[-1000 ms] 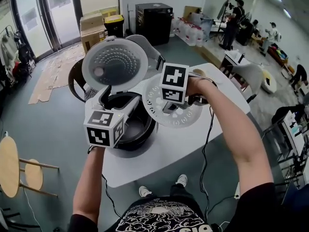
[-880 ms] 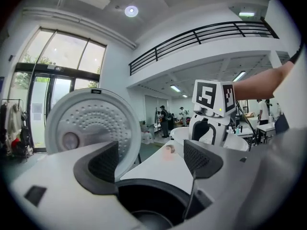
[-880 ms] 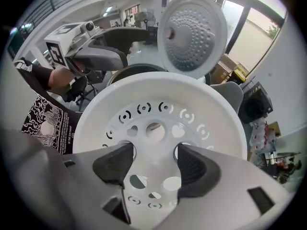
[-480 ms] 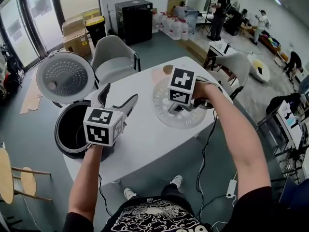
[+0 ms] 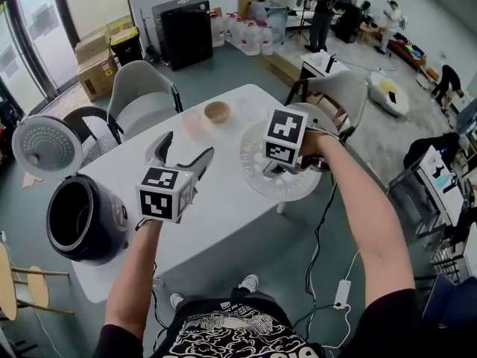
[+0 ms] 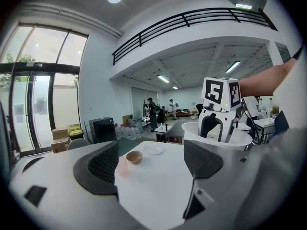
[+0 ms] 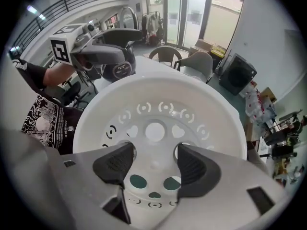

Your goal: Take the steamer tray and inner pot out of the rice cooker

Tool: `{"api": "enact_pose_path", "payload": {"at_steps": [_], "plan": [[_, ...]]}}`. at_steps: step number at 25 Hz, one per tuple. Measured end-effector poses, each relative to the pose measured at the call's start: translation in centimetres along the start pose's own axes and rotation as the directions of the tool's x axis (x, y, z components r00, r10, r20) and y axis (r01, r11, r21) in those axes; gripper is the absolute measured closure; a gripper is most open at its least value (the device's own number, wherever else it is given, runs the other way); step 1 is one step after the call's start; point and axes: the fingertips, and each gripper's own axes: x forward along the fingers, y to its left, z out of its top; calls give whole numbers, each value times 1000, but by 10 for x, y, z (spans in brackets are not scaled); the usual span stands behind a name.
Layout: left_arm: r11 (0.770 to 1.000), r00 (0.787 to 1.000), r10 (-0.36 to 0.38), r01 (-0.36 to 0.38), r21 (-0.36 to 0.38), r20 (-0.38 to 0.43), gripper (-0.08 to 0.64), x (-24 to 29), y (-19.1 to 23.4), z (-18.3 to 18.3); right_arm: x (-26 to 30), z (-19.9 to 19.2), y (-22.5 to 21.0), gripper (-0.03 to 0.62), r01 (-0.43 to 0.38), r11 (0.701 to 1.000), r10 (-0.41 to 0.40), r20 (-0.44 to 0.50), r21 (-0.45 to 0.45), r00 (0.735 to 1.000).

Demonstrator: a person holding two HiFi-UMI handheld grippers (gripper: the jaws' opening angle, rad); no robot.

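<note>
The white steamer tray (image 5: 256, 149) (image 7: 211, 110), round with cut-out holes, hangs over the right part of the white table (image 5: 223, 207). My right gripper (image 5: 270, 171) (image 7: 154, 164) points down into it, its fingers set in two centre holes and shut on the strip between them. The tray (image 6: 242, 139) also shows ahead of my left gripper (image 5: 182, 149) (image 6: 151, 162), which is open and empty above the table's middle. The black rice cooker (image 5: 78, 218) (image 7: 117, 70) stands at the table's left end with its lid (image 5: 46, 146) up. Its inside is dark, so the inner pot cannot be made out.
A small brown bowl (image 5: 217, 112) (image 6: 134, 156) and a pinkish cup (image 5: 192, 125) stand at the table's far side. Grey chairs (image 5: 141, 84) stand behind the table, and a wooden stool (image 5: 11, 263) at the left. People stand far back in the room.
Both grippers have moved right, away from the rice cooker. The tray has gone with the right gripper from beside the cooker to the table's right part. The left gripper has left the cooker's rim.
</note>
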Motion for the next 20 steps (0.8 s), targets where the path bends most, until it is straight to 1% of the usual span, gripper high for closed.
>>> {"api": "enact_pose_path", "payload": {"at_steps": [5,7,10,12,16,20], "plan": [[1000,1000,-19,19,-7,-22,146,57,-45,7,1,-54,-48,288,9,1000,-9,-2,19,1000],[1000,999,-27,27,-7,-33,146,77,-54,8,4,-67,-65,288,15,999,-14,-9,28,1000],[999,998,-37,37,-13,-45,146,103,-55,8,12,-73,-92,288,25,998,-25,-15,49,1000],[999,997,-47,46,-18,-59,146,125,-57,2,25,-79,-111,288,33,998,-32,-20,60,999],[997,994,-65,62,-39,-88,146,177,-55,-20,66,-89,-155,288,42,996,-38,-48,76,998],[994,989,-91,84,-65,-112,146,236,-43,-39,110,-92,-203,288,42,992,-33,-74,121,997]]}}
